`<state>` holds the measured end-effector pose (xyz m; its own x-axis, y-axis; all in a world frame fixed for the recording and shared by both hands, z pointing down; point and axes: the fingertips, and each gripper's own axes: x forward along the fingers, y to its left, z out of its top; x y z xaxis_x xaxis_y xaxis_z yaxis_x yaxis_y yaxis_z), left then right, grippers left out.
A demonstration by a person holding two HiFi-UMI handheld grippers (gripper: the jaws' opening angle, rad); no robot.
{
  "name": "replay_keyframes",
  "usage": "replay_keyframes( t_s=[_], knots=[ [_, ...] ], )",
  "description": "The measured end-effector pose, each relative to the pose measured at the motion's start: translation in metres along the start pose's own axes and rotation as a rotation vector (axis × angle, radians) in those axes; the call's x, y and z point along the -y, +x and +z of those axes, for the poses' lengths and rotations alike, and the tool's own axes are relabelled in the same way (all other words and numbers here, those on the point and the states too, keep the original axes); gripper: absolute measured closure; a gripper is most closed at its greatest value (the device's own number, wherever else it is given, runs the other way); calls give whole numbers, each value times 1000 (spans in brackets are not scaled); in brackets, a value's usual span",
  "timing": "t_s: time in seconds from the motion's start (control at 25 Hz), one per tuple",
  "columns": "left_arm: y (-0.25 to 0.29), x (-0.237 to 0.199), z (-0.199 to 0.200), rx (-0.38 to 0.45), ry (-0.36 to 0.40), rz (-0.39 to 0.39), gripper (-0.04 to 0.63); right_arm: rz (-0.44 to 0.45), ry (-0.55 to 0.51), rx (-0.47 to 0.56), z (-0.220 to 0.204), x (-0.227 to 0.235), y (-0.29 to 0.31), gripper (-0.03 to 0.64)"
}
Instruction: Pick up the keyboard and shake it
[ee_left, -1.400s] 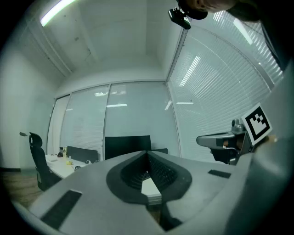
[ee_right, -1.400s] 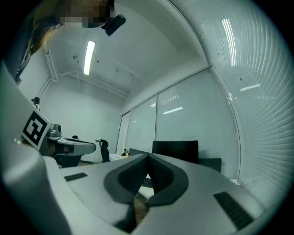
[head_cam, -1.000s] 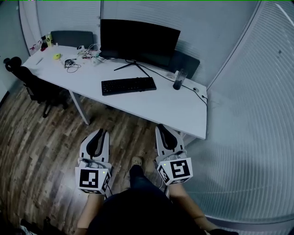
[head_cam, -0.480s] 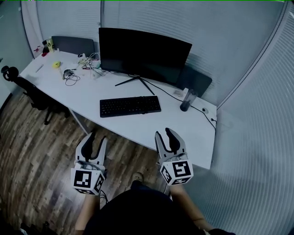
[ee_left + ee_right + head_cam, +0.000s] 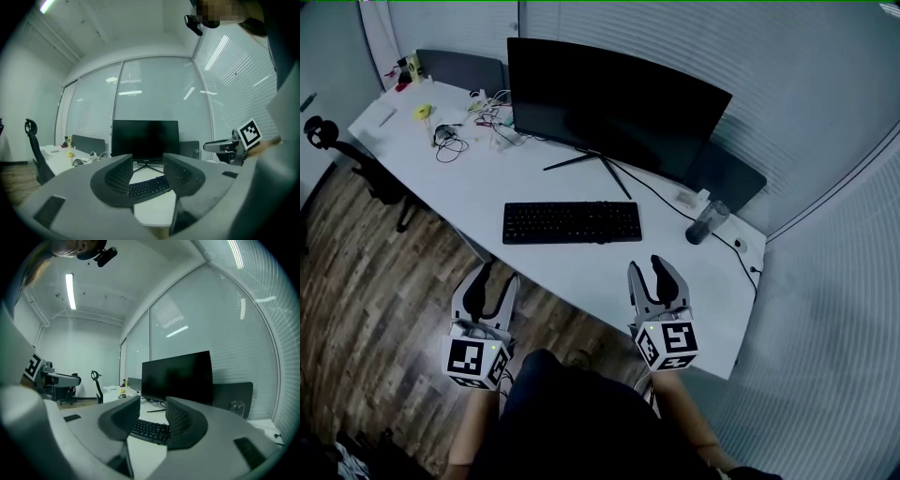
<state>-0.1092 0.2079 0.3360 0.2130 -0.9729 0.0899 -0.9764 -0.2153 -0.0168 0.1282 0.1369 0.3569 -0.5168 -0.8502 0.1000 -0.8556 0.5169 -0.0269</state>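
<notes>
Hovering short of keyboard, left tongs, right tongs, both just opened, empty

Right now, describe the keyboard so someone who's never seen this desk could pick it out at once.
Start at the long white desk and the big black monitor standing on it. In front of the monitor's stand lies the keyboard, flat on bare desktop. It is the only black slab of keys, clear of the tangled cables to its left and the tumbler to its right.
</notes>
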Motion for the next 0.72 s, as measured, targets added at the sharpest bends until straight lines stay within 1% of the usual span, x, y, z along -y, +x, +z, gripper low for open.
replay_keyframes(
  t_s=[0.2, 0.36, 0.52, 0.72],
  knots=[
    [27, -23, -22, -54, -39, 13, 416, -4, 19, -75, -26, 14, 27, 446],
    [56, -45, -36, -83, -50, 7, 413, -16, 12, -122, -43, 26, 56, 436],
    [93, -71, -52, -119, -67, -4, 410, -40, 9, -184, -59, 42, 94, 425],
    [142, -109, -80, -184, -89, -26, 405, -63, 9, -240, -78, 58, 144, 417]
  ],
)
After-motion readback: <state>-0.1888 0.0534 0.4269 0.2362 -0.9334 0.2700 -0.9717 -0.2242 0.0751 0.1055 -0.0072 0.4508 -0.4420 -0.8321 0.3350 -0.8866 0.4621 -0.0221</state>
